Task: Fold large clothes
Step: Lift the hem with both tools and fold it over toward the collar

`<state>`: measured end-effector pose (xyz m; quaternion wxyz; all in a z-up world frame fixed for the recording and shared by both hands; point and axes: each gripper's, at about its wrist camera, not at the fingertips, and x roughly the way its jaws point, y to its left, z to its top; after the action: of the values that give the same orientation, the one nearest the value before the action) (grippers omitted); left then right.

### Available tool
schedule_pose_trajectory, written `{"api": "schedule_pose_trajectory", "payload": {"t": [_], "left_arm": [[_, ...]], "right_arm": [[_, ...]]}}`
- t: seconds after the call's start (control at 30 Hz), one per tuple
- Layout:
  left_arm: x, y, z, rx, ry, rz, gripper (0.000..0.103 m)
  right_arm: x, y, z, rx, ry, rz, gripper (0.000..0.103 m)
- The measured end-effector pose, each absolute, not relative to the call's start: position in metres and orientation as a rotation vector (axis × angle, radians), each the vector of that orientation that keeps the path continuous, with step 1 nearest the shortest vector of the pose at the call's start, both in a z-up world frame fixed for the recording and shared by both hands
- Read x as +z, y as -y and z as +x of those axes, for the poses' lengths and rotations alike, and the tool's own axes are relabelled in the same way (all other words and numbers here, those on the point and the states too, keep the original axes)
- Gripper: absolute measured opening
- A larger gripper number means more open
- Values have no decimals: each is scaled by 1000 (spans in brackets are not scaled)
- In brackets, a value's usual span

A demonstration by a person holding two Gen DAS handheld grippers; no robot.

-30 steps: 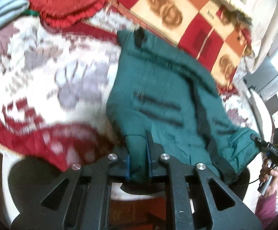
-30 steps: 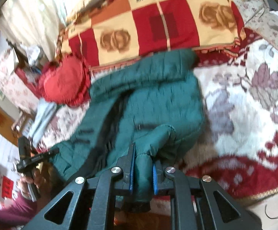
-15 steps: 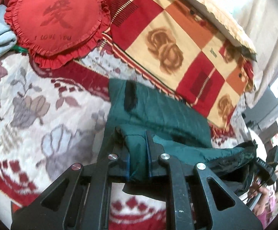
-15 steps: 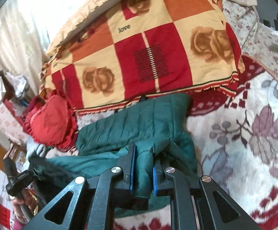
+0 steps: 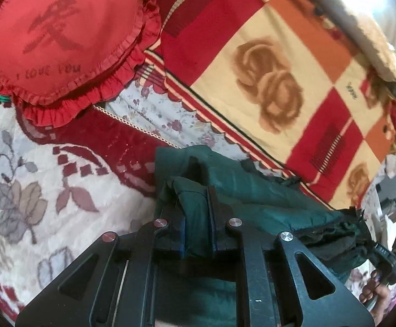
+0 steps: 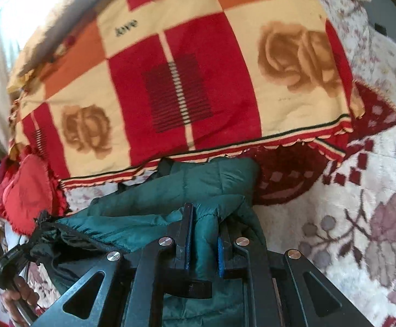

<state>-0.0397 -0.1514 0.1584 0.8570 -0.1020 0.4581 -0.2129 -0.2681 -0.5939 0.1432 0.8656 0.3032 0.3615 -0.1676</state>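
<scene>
Both grippers' fingers pinch the jacket (nearly closed).

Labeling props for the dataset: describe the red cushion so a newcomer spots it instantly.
Start at the big red, orange and cream checked blanket with brown roses across the bed's far side. At its left end lies the heart-shaped cushion. It alone is plain red with a ruffled edge, a dark character and "I love you" lettering.

Jacket spread on bedspread, between left gripper and right gripper; blanket behind; heart cushion far left.
</scene>
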Motion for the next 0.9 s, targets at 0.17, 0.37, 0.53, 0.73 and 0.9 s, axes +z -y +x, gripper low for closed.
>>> {"api": "schedule_pose_trajectory", "payload": {"t": [0.17,0.37,0.53,0.73,0.9], "left_arm": [[143,169,-13,-420,-977,-185,12],[111,176,13,-412,-1030,-250,14],[107,176,21,-469,-1049,-271,18],[139,157,18,-500,-953,-361,69],[158,145,-2,-500,-872,-377,77]], "right_arm": [[124,608,-233,-371,-795,638,13],[89,623,-203,-399,-829,703,18],[93,626,-204,-397,-778,713,26],[134,619,-217,-395,-682,659,73],[163,579,-234,-314,-626,592,73]]}}
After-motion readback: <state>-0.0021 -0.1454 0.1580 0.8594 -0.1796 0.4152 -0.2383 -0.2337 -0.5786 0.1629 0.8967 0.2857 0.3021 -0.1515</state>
